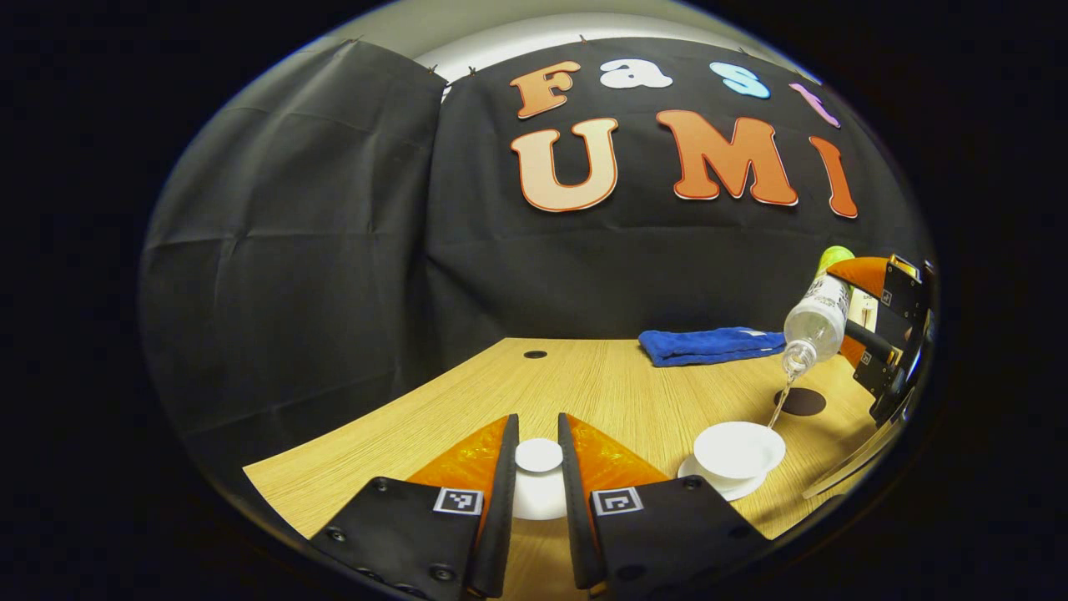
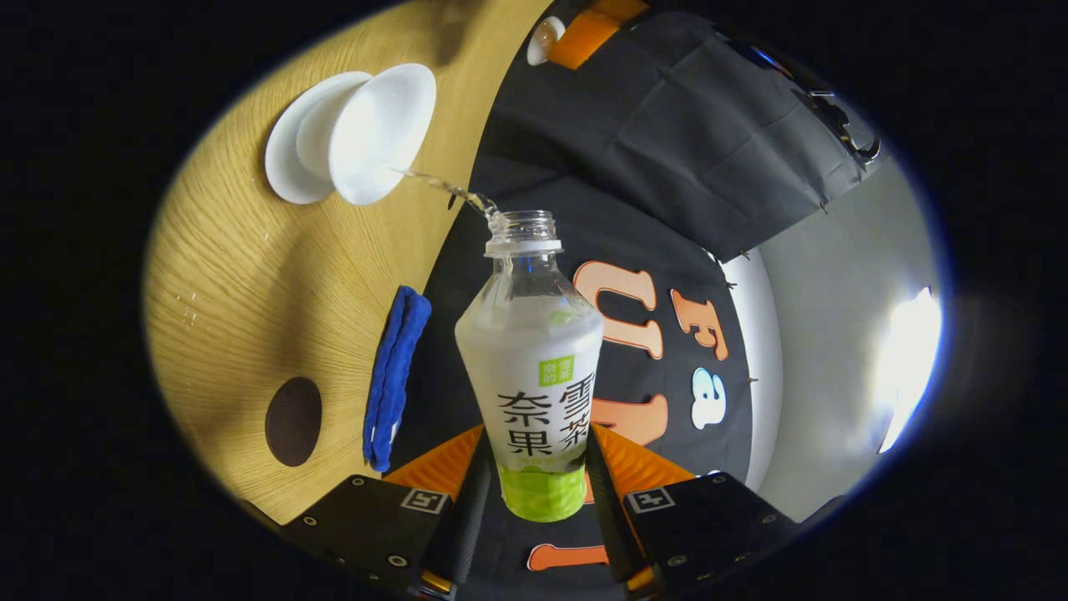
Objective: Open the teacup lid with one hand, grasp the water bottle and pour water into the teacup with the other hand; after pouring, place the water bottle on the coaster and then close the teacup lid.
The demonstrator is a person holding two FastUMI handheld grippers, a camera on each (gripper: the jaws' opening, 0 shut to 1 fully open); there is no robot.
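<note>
A: Nearest in the left gripper view, what does the left gripper (image 1: 538, 455) have?

B: Its two fingers stand close together with the white lid (image 1: 538, 467) between them, pressing its knob from both sides. The lid is held low over the near part of the wooden table (image 1: 584, 384), to the left of the teacup.

A: And the teacup?

B: The teacup (image 1: 739, 449) stands open on its white saucer (image 1: 734, 486), near the table's right front edge. A thin stream of water falls from the bottle's mouth to the cup's far right rim.

A: The right gripper?

B: In the right gripper view the right gripper (image 2: 534, 467) is closed around the lower body of the water bottle (image 2: 534, 367), a finger on each side. The bottle is tipped, mouth toward the cup, and has no cap.

A: What lies past the cup?

B: A dark round coaster (image 1: 799, 401) sits bare just behind the cup, below the bottle. Farther back a folded blue cloth (image 1: 709, 344) lies along the table's rear edge by the black wall. The left and middle of the table are open wood, with a small dark hole (image 1: 535, 355) near the back.
</note>
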